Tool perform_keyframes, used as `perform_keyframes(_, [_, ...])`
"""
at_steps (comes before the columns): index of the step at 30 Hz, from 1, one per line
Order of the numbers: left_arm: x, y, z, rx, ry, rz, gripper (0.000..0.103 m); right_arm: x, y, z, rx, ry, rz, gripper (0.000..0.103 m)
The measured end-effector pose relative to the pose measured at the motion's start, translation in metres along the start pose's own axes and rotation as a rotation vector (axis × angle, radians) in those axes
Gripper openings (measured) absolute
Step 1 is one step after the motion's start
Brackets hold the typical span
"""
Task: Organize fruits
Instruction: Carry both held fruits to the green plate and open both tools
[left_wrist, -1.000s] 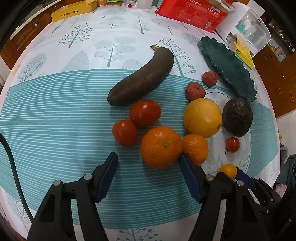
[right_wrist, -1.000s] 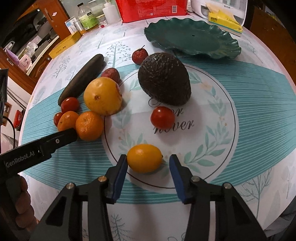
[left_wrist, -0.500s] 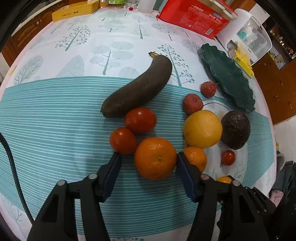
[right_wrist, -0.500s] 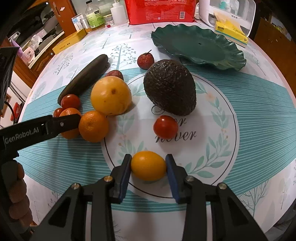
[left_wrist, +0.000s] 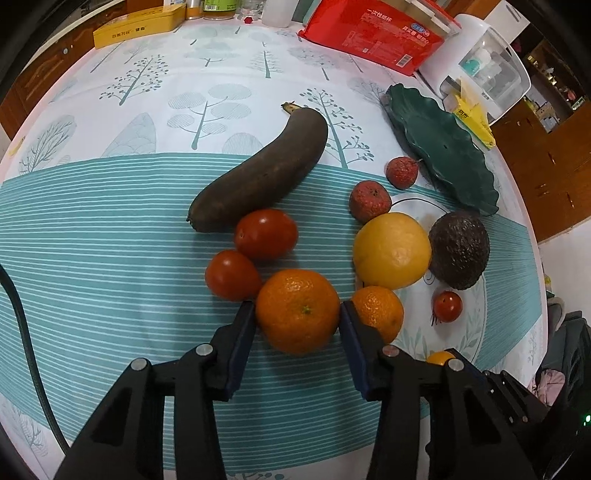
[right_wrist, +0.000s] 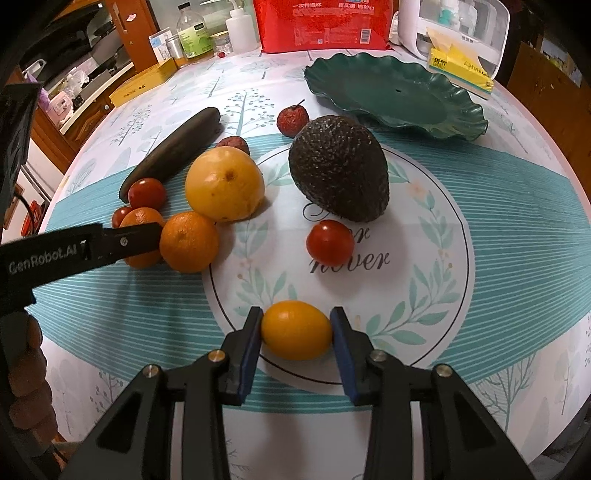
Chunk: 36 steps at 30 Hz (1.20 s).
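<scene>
The large mandarin is sitting on the teal-striped tablecloth, touching a tomato on one side and just beside a smaller mandarin on the other. The left gripper is closing on it, with both blue pads already meeting its flanks. Nearer the table edge, the small yellow kumquat-like fruit is lying on the printed circle of the cloth, and the right gripper is pinching it, jaws narrow and pads pressed to both ends.

Both hands appear to be finishing the grasp step, one fruit each. The next move likely calls for lifting each fruit straight up, so the neighbours are not being nudged, and carrying it toward the empty green leaf-shaped plate at the far side, beyond the avocado.

Compared with a second ago, the left jaws have been narrowing from well clear of the mandarin to contact, and the right jaws have been closing from a loose gap onto the yellow fruit. The fruit layout is looking unchanged.
</scene>
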<state>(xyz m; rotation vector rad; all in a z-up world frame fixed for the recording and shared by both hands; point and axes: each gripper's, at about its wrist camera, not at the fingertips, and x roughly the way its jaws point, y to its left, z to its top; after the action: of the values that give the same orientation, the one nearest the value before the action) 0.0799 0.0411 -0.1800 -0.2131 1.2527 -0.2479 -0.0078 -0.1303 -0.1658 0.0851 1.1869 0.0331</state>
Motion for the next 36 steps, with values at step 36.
perform_keyframes(36, [-0.101, -0.195, 0.130, 0.302, -0.199, 0.018, 0.041, -0.136, -0.118, 0.180, -0.065, -0.224, 0.042, 0.036])
